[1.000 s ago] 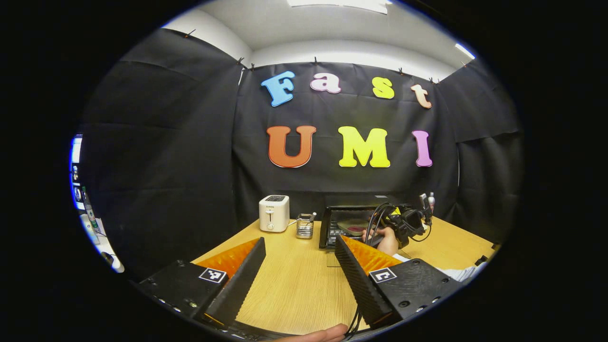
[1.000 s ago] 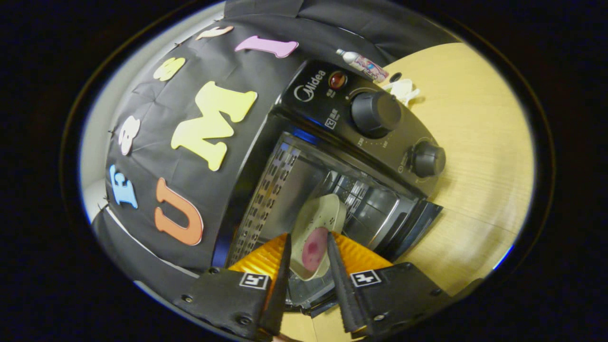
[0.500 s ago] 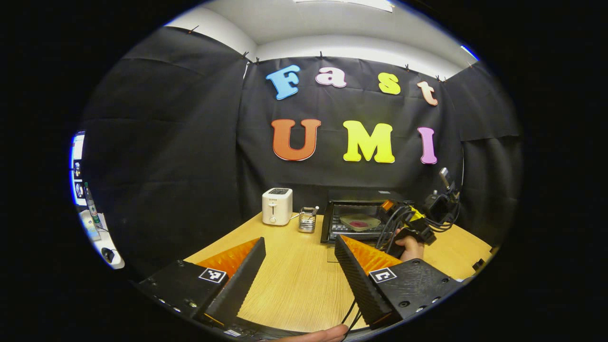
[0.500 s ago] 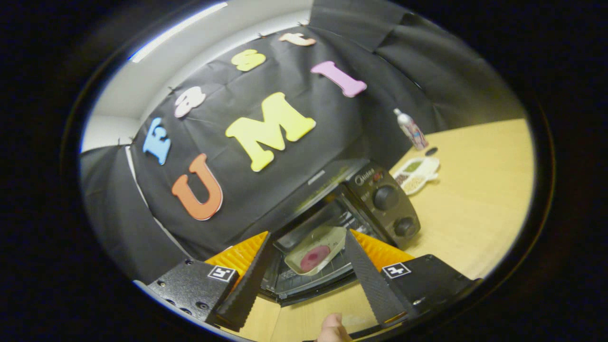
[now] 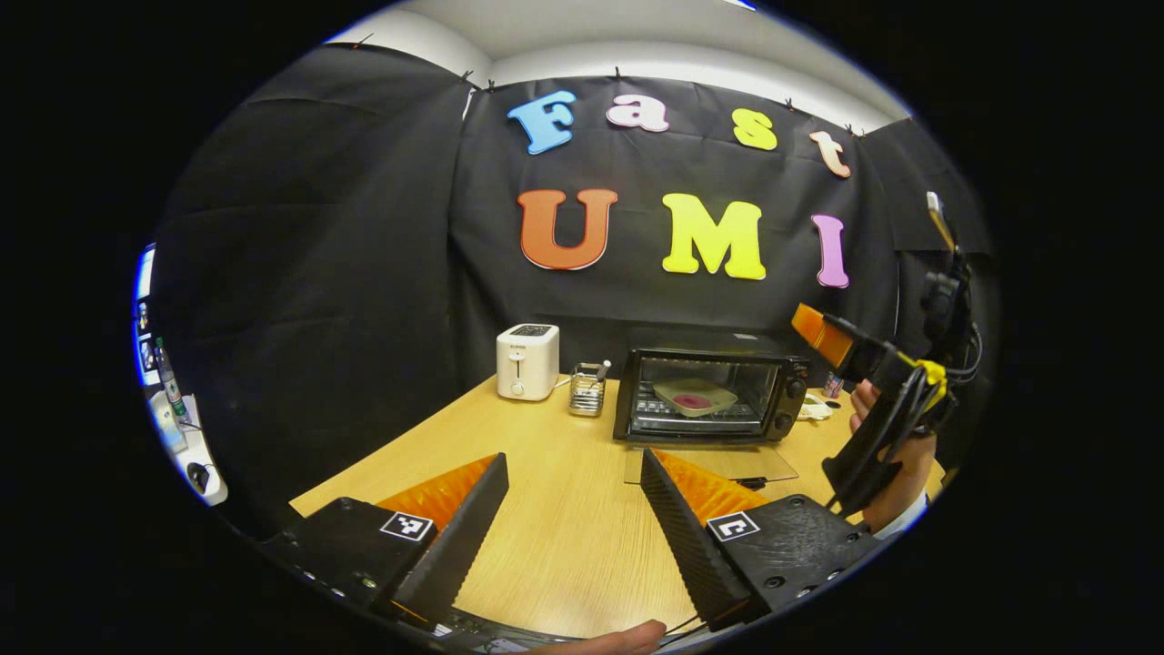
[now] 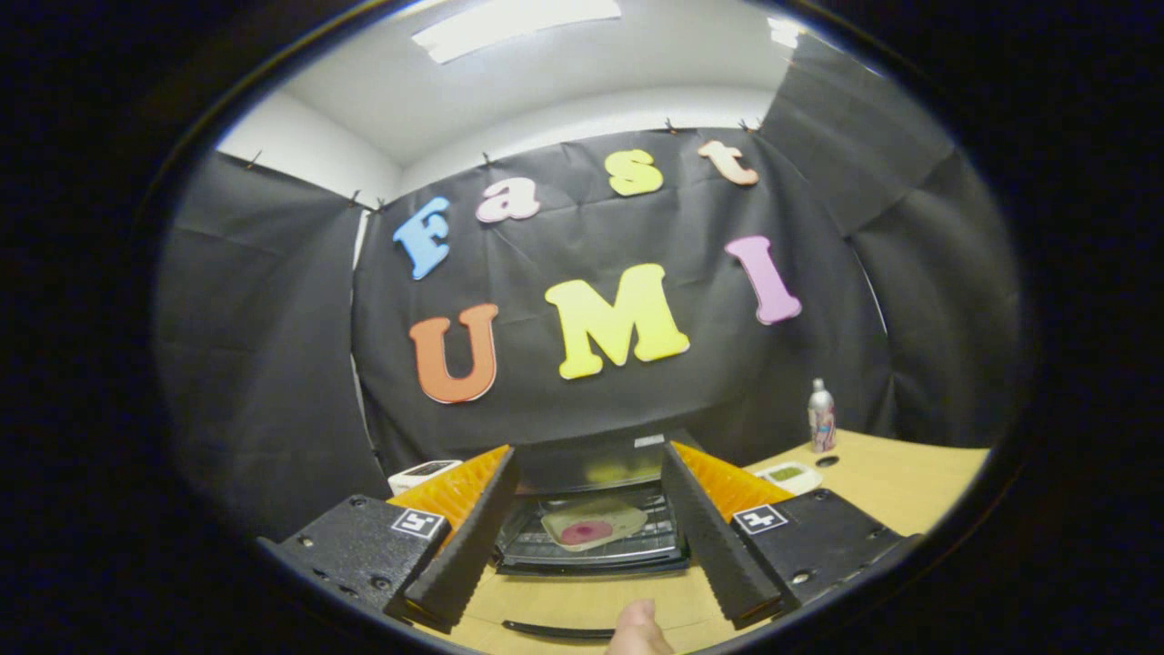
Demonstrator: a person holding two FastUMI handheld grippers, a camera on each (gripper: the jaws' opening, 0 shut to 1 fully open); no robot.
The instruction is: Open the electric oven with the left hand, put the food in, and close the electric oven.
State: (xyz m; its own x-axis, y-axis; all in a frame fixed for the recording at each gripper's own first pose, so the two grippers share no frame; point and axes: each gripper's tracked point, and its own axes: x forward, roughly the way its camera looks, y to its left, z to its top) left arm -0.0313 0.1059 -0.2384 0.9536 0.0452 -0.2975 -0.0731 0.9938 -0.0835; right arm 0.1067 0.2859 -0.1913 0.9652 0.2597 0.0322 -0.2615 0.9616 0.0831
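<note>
Shown at a late stage of the task, the black electric oven with two round knobs (image 5: 709,396) stands at the back of the pale wooden worktop (image 5: 564,509), its glass door (image 5: 709,464) folded down flat toward the viewer. On the wire rack inside rests the shallow pale-green dish holding a round dark-pink piece of food (image 5: 695,398), placed near the middle of the cavity and clear of the walls. Judged from this layout, opening and loading are done; only closing the door is left.

The oven's long axis runs side to side along the booth wall, its mouth facing the person and its knob panel at the right end. The dish appears roughly oblong, with its longer side lying crosswise in the cavity; in the right gripper view it sits slightly skewed on the rack (image 6: 591,526).

The left hand-held gripper (image 5: 573,528) hovers low over the worktop, well apart from the oven, its black ribbed fingers spread wide and holding nothing. The right hand-held gripper (image 6: 587,537) points at the oven mouth from a short way back, its fingers likewise spread and empty; seen from the left gripper view it is raised at the right of the oven (image 5: 832,337), held by a hand (image 5: 896,455).

A white toaster (image 5: 526,360) and a small clear holder (image 5: 587,389) stand left of the oven
</note>
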